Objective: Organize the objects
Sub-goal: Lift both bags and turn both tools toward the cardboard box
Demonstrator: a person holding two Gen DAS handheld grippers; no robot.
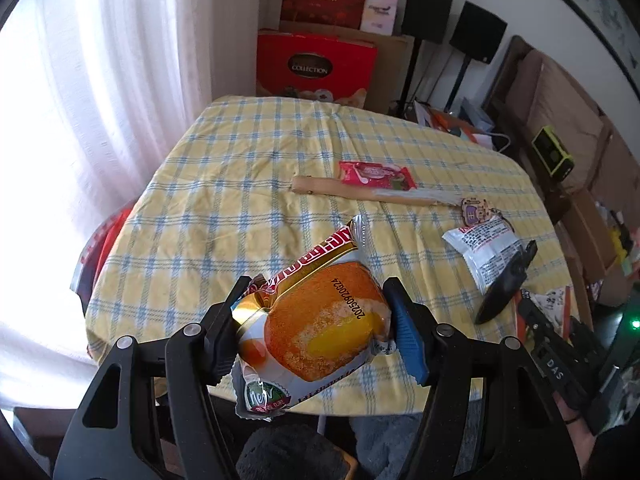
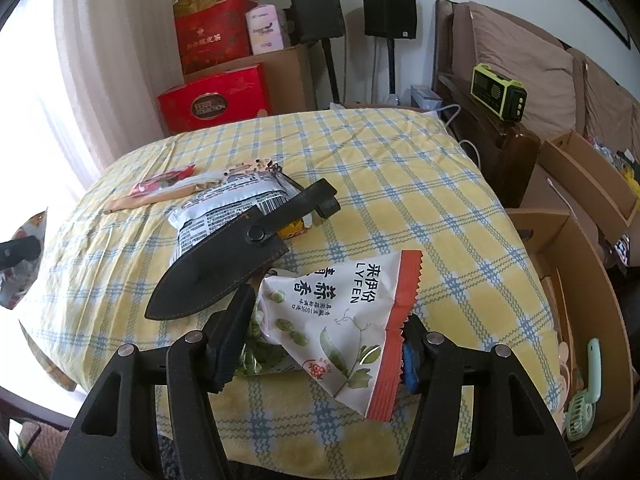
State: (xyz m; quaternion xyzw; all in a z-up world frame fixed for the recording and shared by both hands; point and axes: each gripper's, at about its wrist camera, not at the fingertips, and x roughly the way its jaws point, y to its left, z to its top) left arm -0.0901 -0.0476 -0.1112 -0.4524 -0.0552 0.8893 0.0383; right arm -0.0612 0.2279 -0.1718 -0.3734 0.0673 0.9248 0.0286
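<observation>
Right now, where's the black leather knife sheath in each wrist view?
Left wrist: black leather knife sheath lies right of centre, overlapping the white printed snack packet.
Right wrist: the sheath is centre-left, just beyond the gripper, on the same packet.
Shared landmark: red gift box behind the table.

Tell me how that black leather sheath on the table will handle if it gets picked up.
The black leather sheath looks fairly stiff, so it probably holds its shape. It lies partly on the white snack packet, so lifting it may shift that. Its strap may dangle.
</observation>
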